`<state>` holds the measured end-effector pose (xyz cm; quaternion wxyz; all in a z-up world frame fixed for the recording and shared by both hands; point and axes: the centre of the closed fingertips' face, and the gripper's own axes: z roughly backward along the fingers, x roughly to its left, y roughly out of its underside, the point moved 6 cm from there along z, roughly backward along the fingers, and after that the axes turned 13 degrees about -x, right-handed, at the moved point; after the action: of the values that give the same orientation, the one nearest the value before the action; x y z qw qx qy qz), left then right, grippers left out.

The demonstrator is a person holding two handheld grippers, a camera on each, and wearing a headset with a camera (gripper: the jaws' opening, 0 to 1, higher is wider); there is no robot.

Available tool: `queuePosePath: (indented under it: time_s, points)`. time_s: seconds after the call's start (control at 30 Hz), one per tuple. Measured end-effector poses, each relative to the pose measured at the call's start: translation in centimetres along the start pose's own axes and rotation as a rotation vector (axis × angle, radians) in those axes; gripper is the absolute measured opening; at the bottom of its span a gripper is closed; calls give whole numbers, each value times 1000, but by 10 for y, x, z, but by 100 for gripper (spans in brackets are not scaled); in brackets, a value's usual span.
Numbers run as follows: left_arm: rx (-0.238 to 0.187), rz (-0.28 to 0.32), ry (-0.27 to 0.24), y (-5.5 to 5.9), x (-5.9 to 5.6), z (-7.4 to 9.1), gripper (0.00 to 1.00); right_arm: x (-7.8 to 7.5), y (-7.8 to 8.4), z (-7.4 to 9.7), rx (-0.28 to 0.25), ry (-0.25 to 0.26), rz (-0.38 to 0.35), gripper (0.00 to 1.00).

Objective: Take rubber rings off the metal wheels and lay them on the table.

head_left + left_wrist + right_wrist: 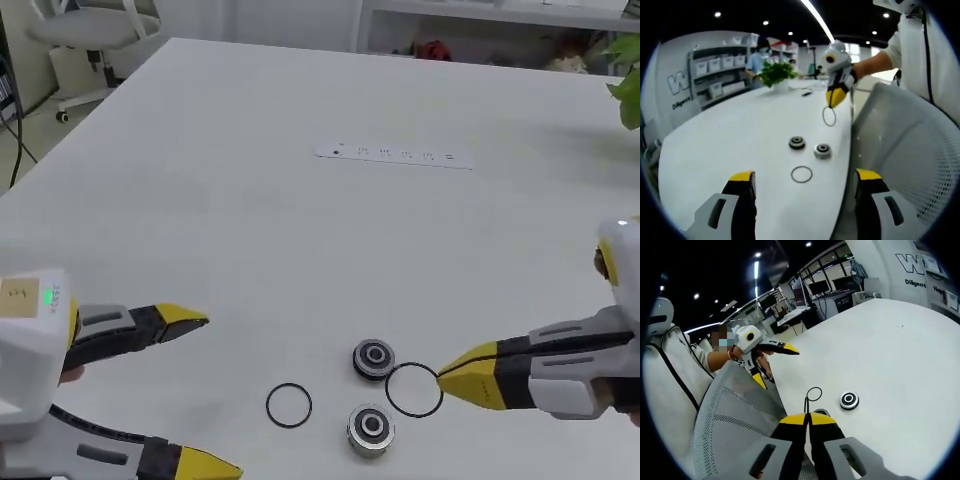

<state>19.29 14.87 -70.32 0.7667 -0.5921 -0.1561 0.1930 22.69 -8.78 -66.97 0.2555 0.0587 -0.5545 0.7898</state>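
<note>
Rubber ring (387,391), thin and black, sits low and right of centre in the head view, pinched at its right edge by the right gripper (452,378), whose yellow-tipped jaws are pressed together on it; in the left gripper view it hangs from those tips, seemingly clear of the table (300,230); just to its left stands the upper wheel (373,358), and below that the lower wheel (370,427), both looking bare of rubber, though at this size that is hard to be sure of; a second ring (268,405) lies flat on the table left of the lower wheel, apart from it; at the lower left of the frame the left gripper (203,392) has its jaws spread wide and holds nothing, pointing toward the wheels; a white power strip (395,155) lies well apart near the top centre. The step in hand looks like the laying-down of a freed ring; the next move calls for lowering it onto a bare patch beside the wheels, letting the jaws part, and drawing back without dragging it; with both wheels apparently stripped, little else seems left.
</note>
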Motion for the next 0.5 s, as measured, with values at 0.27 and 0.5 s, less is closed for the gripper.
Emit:
queuePosePath:
  time_s: [0.27,0.5]
  points:
    - [-5,5,-5,1,0,1,83,3,-9,-3,-7,-15,14,0]
    - [-5,9,-10,2,0,1,84,5,-14,-9,-6,-32,29,0]
